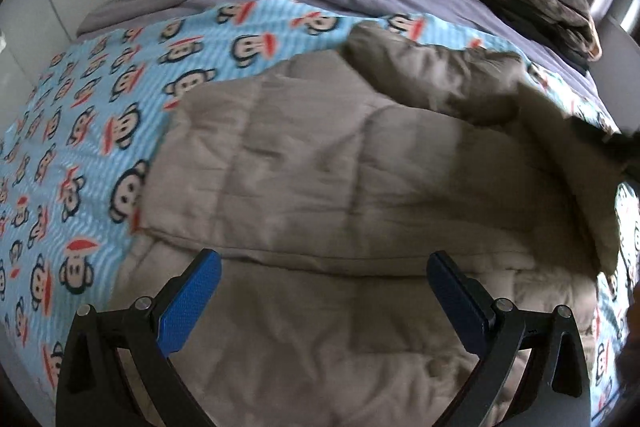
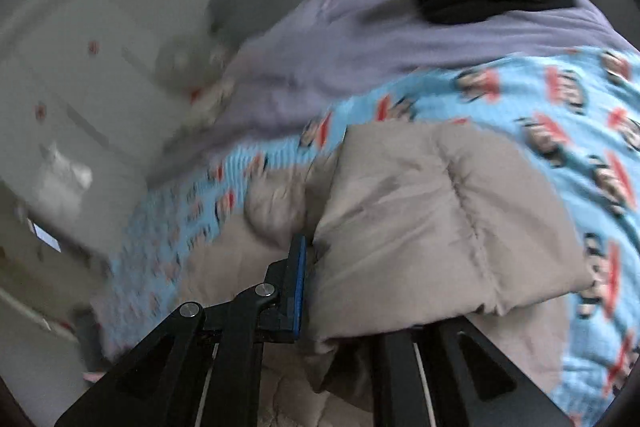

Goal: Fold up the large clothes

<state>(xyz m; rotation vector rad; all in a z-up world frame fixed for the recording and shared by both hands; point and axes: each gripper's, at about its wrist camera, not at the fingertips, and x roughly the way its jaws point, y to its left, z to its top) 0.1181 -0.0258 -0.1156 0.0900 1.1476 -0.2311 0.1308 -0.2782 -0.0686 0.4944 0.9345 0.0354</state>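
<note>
My left gripper (image 1: 324, 283) hovers with its jaws released and nothing between them, over the near, already doubled edge of the beige quilted garment (image 1: 320, 167), which lies spread on the monkey-print blanket (image 1: 80, 131) covering the bed. The garment's fold line runs crosswise just ahead of these jaws. My right gripper (image 2: 316, 287) is the one engaged, jaws clenched on a raised flap of that garment, and I judge it must carry the flap across toward my left.
</note>
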